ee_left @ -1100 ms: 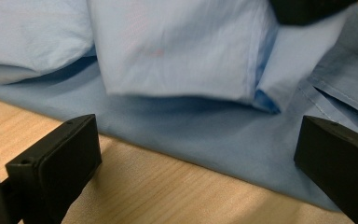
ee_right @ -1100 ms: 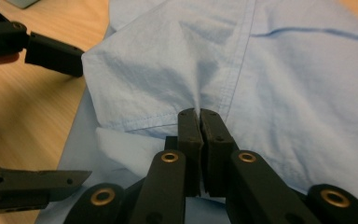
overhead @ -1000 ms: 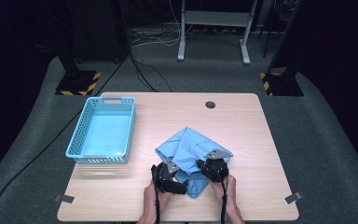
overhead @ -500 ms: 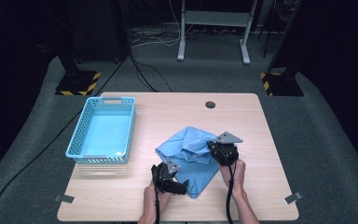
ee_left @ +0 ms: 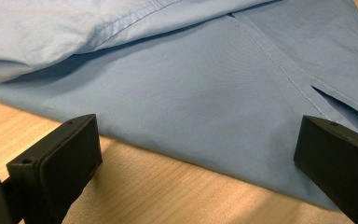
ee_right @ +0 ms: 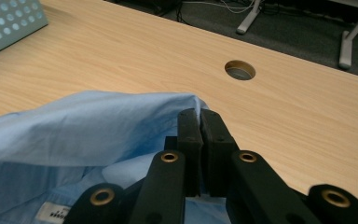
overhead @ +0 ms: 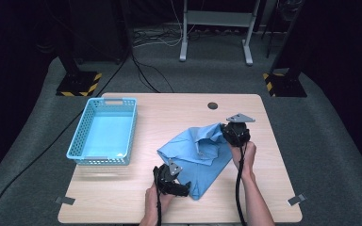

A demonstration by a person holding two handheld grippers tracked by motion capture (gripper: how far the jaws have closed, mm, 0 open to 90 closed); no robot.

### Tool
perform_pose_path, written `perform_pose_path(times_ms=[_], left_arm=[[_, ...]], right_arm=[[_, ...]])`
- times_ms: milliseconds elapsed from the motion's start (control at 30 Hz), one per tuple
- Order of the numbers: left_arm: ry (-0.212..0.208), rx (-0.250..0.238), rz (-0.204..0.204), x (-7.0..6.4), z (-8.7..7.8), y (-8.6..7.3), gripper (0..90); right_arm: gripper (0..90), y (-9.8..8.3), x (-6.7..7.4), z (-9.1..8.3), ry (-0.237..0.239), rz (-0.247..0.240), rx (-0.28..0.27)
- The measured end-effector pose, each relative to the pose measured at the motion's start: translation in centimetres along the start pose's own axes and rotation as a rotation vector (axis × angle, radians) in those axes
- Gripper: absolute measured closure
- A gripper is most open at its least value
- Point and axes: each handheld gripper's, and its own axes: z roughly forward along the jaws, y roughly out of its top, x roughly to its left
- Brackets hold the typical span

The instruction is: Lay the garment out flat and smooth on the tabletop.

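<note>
A light blue shirt (overhead: pixel 195 153) lies crumpled on the wooden table (overhead: pixel 122 197), right of centre. My left gripper (overhead: pixel 185 187) rests at the shirt's near edge, and in the left gripper view (ee_left: pixel 196 135) its jaws stand open, with the cloth (ee_left: pixel 191 84) flat on the wood just ahead of them. My right gripper (overhead: pixel 226 131) is at the shirt's far right corner, raised off the table. The right gripper view (ee_right: pixel 200 116) has the jaws shut on a fold of the shirt (ee_right: pixel 98 126), which hangs up from them; a white label (ee_right: pixel 51 212) shows below.
A blue plastic basket (overhead: pixel 101 160) stands at the table's left, and its corner appears in the right gripper view (ee_right: pixel 4 18). A round cable hole (overhead: pixel 212 105) (ee_right: pixel 240 70) is near the far edge. A metal stand (overhead: pixel 217 19) and cables lie on the floor beyond.
The right gripper has moved up and away toward the far right, pulling the shirt's corner with it and spreading the cloth. The left gripper has stayed at the near edge.
</note>
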Motion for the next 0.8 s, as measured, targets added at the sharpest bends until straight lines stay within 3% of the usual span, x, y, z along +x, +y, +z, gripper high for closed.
perform_pose_path(times_ms=[233, 367, 433, 500, 567, 633, 800], left_arm=[[0.0, -0.001, -0.002, 0.0, 0.0, 0.0, 0.6], [0.0, 0.0, -0.002, 0.0, 0.0, 0.0, 0.5], [0.0, 0.0, -0.003, 0.0, 0.0, 0.0, 0.5], [0.0, -0.001, -0.002, 0.0, 0.0, 0.0, 0.5], [0.0, -0.001, -0.002, 0.0, 0.0, 0.0, 0.6], [0.0, -0.001, -0.001, 0.0, 0.0, 0.0, 0.6], [0.0, -0.003, -0.002, 0.0, 0.0, 0.0, 0.5]], right_arm=[[87.6, 1.3, -2.2, 2.4, -0.026, 0.043, 0.033], [86.8, 1.6, -3.8, 4.8, -0.082, 0.07, 0.07], [81.0, 1.6, -4.6, 6.0, -0.12, 0.08, 0.105], [69.1, 1.6, -5.3, 6.6, -0.154, 0.101, 0.144], [51.1, 1.5, -6.1, 5.8, -0.166, 0.146, 0.132], [37.4, 1.1, -6.8, 3.9, -0.178, 0.202, 0.114], [26.5, -0.4, -6.8, 1.0, -0.171, 0.2, 0.084]])
